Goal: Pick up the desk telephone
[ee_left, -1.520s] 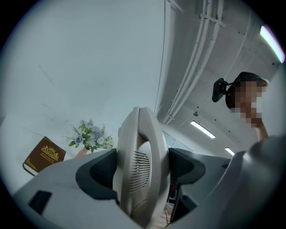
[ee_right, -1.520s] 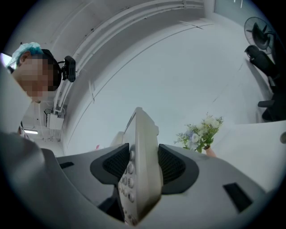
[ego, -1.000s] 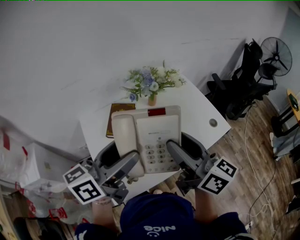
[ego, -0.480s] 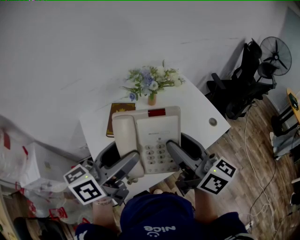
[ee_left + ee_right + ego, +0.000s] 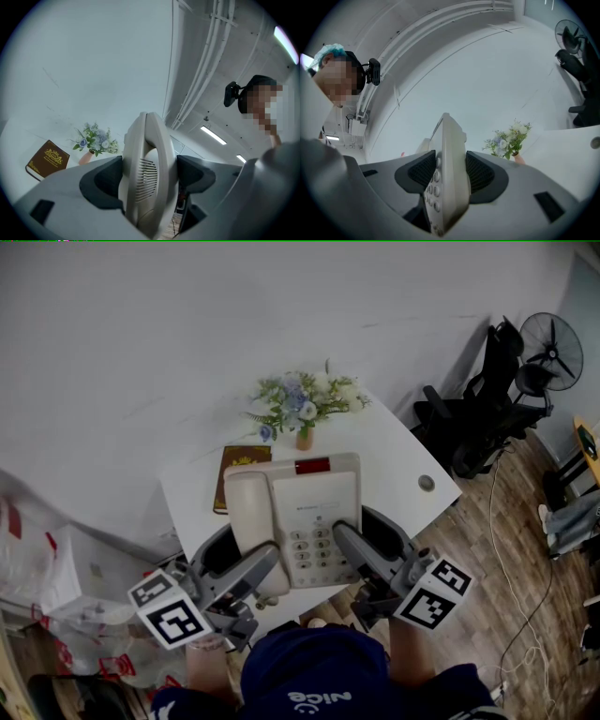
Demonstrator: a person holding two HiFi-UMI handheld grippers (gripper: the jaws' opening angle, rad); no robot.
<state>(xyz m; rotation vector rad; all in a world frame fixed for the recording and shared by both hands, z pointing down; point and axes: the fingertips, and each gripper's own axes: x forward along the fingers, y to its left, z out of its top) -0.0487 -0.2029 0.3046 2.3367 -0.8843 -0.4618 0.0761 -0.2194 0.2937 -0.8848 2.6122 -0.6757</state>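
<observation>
The cream plastic desk telephone (image 5: 300, 512) is held up in the air between two grippers. It looks lifted off the small white square table (image 5: 394, 456), because it hangs in front of the table edge and looks big and close. I cannot see the gap under it, so this is my guess.

The left gripper (image 5: 246, 565) is squeezed tight on the left side of the phone, where the handset (image 5: 246, 517) lies. In the left gripper view both dark pads press on the phone's rounded edge. The right gripper (image 5: 372, 542) is squeezed tight on the right side, next to the number buttons (image 5: 311, 547). In the right gripper view its two ribbed pads touch the phone on both sides. The handset sits in its place on the phone.

So the picking up looks done, or nearly done. What is left, I think, is to hold the phone level so the handset does not slip off.

A brown book with gold print (image 5: 230, 470) lies on the table, partly behind the phone. A little vase of blue and white flowers (image 5: 305, 407) stands near the back edge. A small grey round hole cover (image 5: 427, 485) is on the right side of the tabletop.

The table stands against a plain white wall (image 5: 187, 334). The floor is brown wood (image 5: 497, 549). A black office chair (image 5: 478, 418) and a black standing fan (image 5: 551, 348) are on the right. White plastic bags (image 5: 56, 615) lie on the left.
</observation>
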